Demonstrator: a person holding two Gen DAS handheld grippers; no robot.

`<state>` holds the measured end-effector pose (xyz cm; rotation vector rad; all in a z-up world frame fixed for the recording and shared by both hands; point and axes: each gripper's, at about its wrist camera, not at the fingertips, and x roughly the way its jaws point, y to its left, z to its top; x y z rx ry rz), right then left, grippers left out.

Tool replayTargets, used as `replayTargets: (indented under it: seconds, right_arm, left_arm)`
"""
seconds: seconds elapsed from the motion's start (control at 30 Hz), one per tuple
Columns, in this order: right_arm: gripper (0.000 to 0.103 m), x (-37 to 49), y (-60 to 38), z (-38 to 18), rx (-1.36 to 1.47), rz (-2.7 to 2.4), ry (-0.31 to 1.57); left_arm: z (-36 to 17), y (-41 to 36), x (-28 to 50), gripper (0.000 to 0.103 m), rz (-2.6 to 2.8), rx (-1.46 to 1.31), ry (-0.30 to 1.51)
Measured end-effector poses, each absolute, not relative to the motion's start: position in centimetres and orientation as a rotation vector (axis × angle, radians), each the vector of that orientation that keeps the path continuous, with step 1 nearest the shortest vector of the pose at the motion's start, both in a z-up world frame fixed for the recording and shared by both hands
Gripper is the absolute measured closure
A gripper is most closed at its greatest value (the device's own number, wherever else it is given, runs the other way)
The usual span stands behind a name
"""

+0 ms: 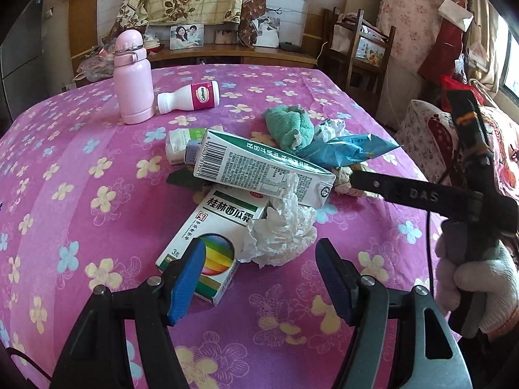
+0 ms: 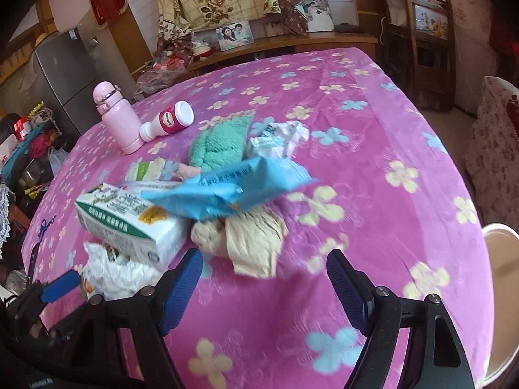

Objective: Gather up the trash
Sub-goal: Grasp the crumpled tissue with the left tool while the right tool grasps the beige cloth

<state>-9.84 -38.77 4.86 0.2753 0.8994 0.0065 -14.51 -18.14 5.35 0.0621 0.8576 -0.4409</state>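
A heap of trash lies on the pink flowered cloth. It holds a green-and-white carton, a medicine box, crumpled white tissue, a blue wrapper and a beige crumpled wad. My left gripper is open, just short of the tissue and the medicine box. My right gripper is open, just short of the beige wad; the carton and blue wrapper lie beyond. It also shows in the left wrist view, reaching in from the right.
A pink flask stands at the back left, with a white Caltrate bottle lying beside it. A green towel lies behind the heap. A white bin rim shows at the right edge. Wooden chairs stand beyond.
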Motion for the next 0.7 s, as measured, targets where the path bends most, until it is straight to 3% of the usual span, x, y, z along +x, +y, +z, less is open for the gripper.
replayTargets:
  seconds: [0.07, 0.13, 0.2, 0.33, 0.5, 0.7]
  right_arm:
    - [0.022, -8.9, -38.6, 4.6, 0.283, 0.021, 0.904]
    - [0.030, -8.0, -38.6, 4.1, 0.290, 0.032, 0.918]
    - [0.049, -7.3, -38.6, 3.8, 0.320, 0.068, 0.929]
    - [0.063, -7.4, -38.6, 4.0, 0.324, 0.083, 0.914]
    - [0.071, -9.4, -39.4, 4.8, 0.318, 0.093, 0.904]
    - [0.072, -12.7, -40.6, 5.6, 0.328, 0.094, 0.897]
  left_arm:
    - [5.3, -18.2, -14.4, 0.032, -0.437, 0.064, 0.860]
    - [5.1, -18.3, -14.2, 0.032, -0.434, 0.067, 0.864]
    - [5.0, -18.4, -14.0, 0.032, -0.434, 0.070, 0.864]
    - [4.7, -18.8, -13.6, 0.032, -0.442, 0.071, 0.872]
    - [4.5, -19.8, -13.4, 0.032, -0.456, 0.090, 0.862]
    - [4.4, -21.2, -13.6, 0.033, -0.486, 0.122, 0.845]
